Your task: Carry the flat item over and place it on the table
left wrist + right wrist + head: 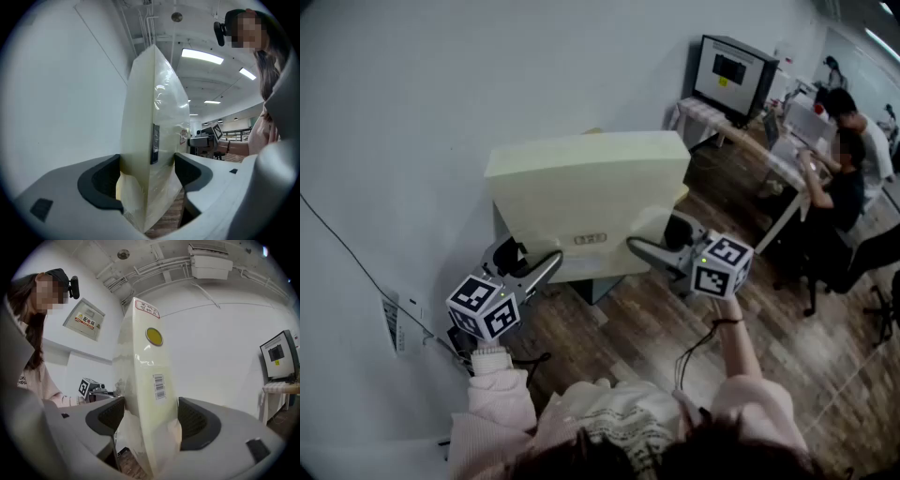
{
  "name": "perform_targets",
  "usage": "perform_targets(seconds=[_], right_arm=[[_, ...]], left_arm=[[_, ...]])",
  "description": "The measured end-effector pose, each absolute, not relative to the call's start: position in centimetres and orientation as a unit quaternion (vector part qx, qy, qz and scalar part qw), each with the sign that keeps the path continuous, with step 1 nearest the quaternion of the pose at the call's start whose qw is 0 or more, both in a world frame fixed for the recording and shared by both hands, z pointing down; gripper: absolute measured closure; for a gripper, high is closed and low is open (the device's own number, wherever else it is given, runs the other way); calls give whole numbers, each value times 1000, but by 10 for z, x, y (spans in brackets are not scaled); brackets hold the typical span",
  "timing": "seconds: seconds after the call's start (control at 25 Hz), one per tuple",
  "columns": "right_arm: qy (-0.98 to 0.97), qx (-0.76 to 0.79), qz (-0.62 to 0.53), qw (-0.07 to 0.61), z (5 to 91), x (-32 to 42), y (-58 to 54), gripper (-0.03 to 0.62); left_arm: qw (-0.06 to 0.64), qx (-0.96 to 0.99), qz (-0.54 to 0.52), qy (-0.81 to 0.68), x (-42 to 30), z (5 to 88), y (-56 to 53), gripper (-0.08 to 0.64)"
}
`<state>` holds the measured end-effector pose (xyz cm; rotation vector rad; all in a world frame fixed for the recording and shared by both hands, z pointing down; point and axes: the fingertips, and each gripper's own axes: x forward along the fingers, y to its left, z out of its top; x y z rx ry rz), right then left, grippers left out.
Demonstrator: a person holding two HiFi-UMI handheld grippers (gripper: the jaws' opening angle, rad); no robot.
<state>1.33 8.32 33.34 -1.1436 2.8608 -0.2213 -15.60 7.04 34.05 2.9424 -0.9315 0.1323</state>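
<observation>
Carrying is in hand: the slab [586, 187] hangs clamped between the wide-spread fingers of the left gripper [147, 173] and the right gripper [151, 416]. Next, I judge, both grips must hold until the table [783, 167], far beyond the right fingers, is reached; then lay the slab flat.

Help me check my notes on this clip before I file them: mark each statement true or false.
1. Both hand-held grippers grip the flat item, one at each side. True.
2. The flat item lies on a table. False: it is held up above the wood floor.
3. A barcode label sits on the edge that the right gripper view shows. True.
4. The left hand-held gripper is empty. False: its jaws are closed on the flat item's edge, as are those of the right hand-held gripper.
5. The flat item is dark blue. False: it is pale yellow, under clear wrap.
</observation>
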Motion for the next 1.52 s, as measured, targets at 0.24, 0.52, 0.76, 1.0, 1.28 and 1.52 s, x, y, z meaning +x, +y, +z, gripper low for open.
perform_targets(seconds=[0.24, 0.52, 0.76, 1.0, 1.28, 1.52], right_arm=[[926, -371, -72, 25, 334, 12, 84, 233], [925, -370, -78, 28, 338, 13, 84, 229], [927, -367, -73, 25, 338, 17, 86, 224], [931, -359, -66, 20, 339, 21, 87, 224], [935, -348, -64, 11, 346, 26, 85, 224], [938, -338, -71, 10, 350, 30, 78, 224]], left_arm=[[28, 952, 43, -302, -157, 341, 72, 196], [30, 951, 41, -304, -157, 343, 72, 196], [31, 951, 45, -304, -152, 344, 75, 196], [29, 951, 47, -304, -148, 347, 76, 196], [24, 950, 54, -306, -143, 352, 76, 196], [30, 947, 57, -315, -139, 355, 72, 196]])
